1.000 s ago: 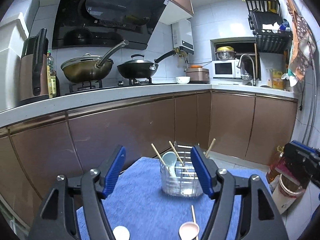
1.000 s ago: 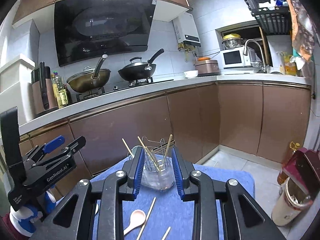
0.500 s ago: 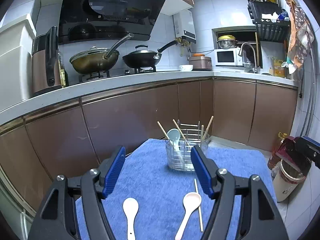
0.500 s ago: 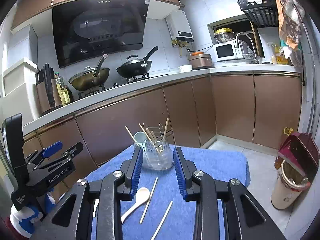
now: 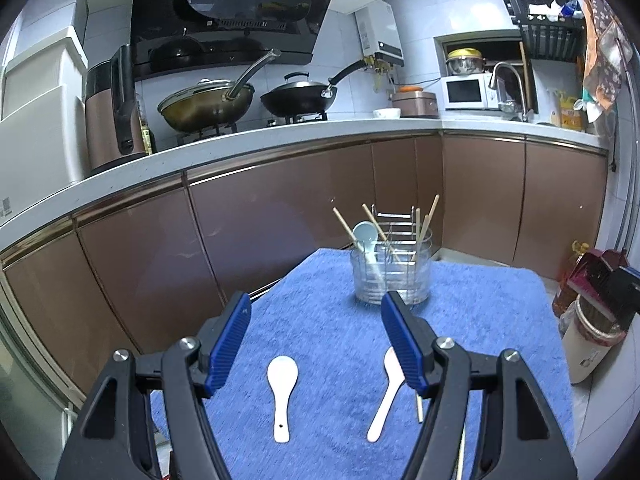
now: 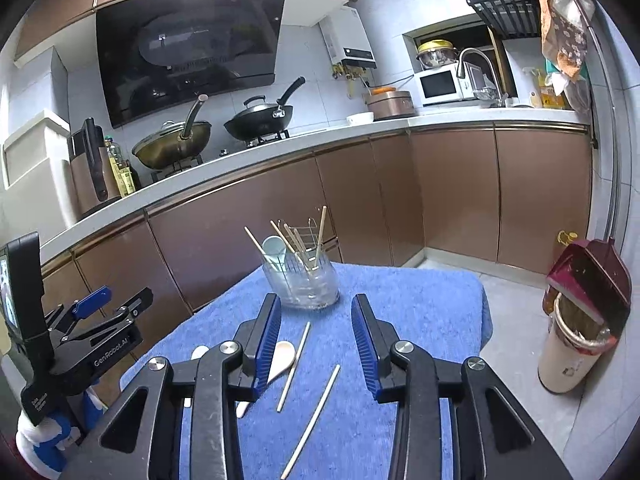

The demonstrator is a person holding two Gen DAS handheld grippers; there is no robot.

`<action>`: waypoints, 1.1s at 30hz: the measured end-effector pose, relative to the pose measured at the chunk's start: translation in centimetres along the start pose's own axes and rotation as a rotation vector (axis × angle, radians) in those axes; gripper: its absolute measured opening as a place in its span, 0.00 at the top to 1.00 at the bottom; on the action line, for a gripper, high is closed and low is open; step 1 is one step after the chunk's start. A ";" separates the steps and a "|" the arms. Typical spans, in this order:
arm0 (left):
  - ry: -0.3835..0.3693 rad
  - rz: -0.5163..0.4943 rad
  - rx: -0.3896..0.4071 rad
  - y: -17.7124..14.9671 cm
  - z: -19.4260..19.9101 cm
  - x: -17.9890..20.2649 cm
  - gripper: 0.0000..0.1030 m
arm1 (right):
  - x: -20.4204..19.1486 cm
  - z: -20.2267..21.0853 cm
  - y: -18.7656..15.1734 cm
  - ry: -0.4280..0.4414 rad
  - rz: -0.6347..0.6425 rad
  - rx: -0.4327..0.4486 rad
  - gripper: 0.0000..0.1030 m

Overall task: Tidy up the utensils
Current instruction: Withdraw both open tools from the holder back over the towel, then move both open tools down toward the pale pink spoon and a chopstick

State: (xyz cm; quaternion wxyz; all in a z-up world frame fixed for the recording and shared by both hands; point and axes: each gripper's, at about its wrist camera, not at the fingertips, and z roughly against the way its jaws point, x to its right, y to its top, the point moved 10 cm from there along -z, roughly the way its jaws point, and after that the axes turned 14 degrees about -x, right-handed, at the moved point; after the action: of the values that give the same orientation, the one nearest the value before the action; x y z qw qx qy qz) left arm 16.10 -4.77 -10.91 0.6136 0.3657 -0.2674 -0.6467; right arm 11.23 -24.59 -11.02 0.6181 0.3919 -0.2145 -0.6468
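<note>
Both grippers hung over the blue towel [image 5: 328, 312] with nothing between their blue pads. Left gripper [image 5: 316, 336] stood spread wide; right gripper [image 6: 316, 336] was also parted, though less so, and empty.

At twelve o'clock from the left gripper, toward the towel's far edge, sat the clear utensil holder [image 5: 391, 276], with a pale spoon [image 5: 366, 236] and several chopsticks [image 5: 424, 224] leaning out of it. Near the left gripper, a white spoon [image 5: 282, 384] lay flat on the towel at about six o'clock from the holder, bowl pointing away. Just beside the right-hand finger lay a second spoon [image 5: 388, 392], partly hidden by it.

From the right gripper, two loose chopsticks [image 6: 294, 366] lay on the towel between its fingers, apart from each other, with the spoon at about nine o'clock of them.
</note>
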 end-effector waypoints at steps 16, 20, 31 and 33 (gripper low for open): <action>0.030 -0.012 -0.048 -1.4 -1.2 -0.1 0.36 | 0.5 -1.7 -1.2 0.003 -0.027 -0.050 0.66; 0.030 -0.018 -0.055 -1.5 -1.5 -0.1 0.36 | 0.5 -2.1 -1.5 0.005 -0.030 -0.064 0.65; 0.033 -0.023 -0.080 -1.9 -2.5 0.0 0.36 | 0.6 -3.4 -2.2 0.009 -0.037 -0.103 0.64; 0.032 -0.023 -0.085 -1.9 -2.8 -0.1 0.36 | 0.5 -3.7 -2.4 0.008 -0.035 -0.112 0.64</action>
State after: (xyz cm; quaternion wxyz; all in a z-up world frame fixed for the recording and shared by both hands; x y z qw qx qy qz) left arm 17.20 -4.15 -14.06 0.6252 0.3527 -0.2257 -0.6587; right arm 12.61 -24.00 -15.16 0.6286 0.3630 -0.1689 -0.6668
